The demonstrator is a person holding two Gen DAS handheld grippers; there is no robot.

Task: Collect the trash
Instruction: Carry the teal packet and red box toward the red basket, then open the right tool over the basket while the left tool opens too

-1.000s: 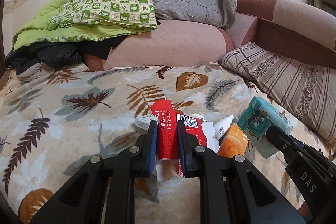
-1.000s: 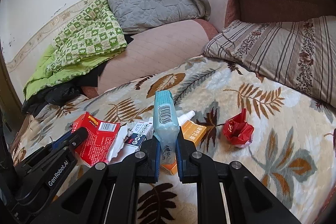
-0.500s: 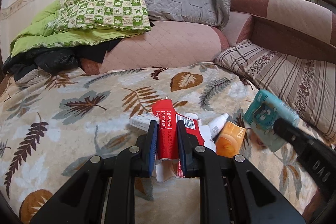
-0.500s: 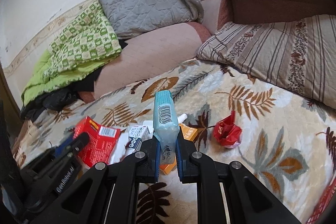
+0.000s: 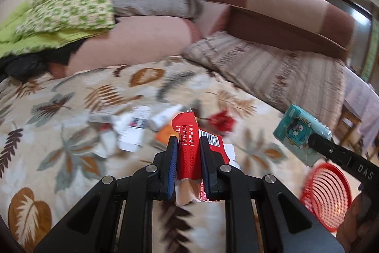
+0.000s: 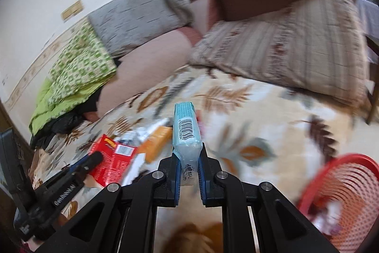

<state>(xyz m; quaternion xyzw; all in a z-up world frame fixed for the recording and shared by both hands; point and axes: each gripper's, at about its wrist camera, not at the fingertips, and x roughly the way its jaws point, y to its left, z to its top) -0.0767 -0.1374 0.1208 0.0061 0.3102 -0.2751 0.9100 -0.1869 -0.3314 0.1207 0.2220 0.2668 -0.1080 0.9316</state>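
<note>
Glossy red carton [image 5: 189,146], plush blanket [image 5: 71,134]

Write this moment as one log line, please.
left gripper: holds red carton | right gripper: holds teal tissue pack | red basket: nearby

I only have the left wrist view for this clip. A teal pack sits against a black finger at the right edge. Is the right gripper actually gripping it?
Observer: Yes. In the right wrist view, the right gripper has both pads closed on the lower end of the teal pack, barcode side up.
Reviewer: Is the pack over the red basket?
Observer: No. The red basket sits low and to the right of the gripper, and the pack points toward the striped cushion.
Reviewer: Anything in the basket?
Observer: Something pale shows through its mesh, too blurred to name.
</note>
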